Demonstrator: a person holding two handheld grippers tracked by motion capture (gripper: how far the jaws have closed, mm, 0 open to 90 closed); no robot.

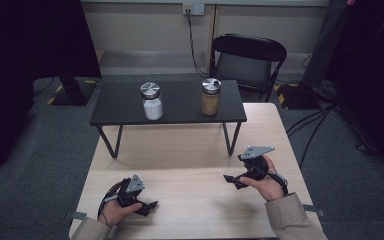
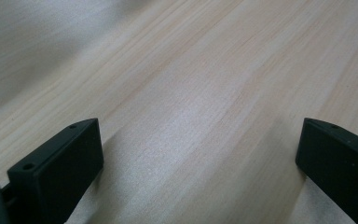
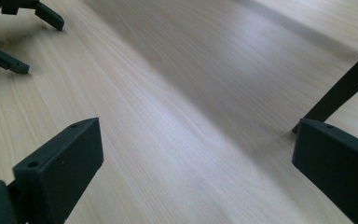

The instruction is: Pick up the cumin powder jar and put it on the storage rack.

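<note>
Two jars stand on a low black shelf (image 1: 125,107) at the far half of the wooden table (image 1: 190,150). One jar (image 1: 152,102) holds white contents, the other jar (image 1: 210,97) holds tan contents, and both have silver lids. My left gripper (image 1: 150,207) rests low at the table's near left, open, with bare wood between its jaws (image 2: 200,154). My right gripper (image 1: 231,181) hovers at the near right, open and pointing left, with nothing in it (image 3: 196,158). The left gripper (image 3: 18,39) also appears far off in the right gripper view.
The black shelf's leg (image 3: 342,91) stands just ahead of my right gripper's right jaw. A black folding chair (image 1: 247,62) sits behind the table. Cables (image 1: 315,125) run over the grey carpet at the right. A dark stand base (image 1: 72,90) is at the back left.
</note>
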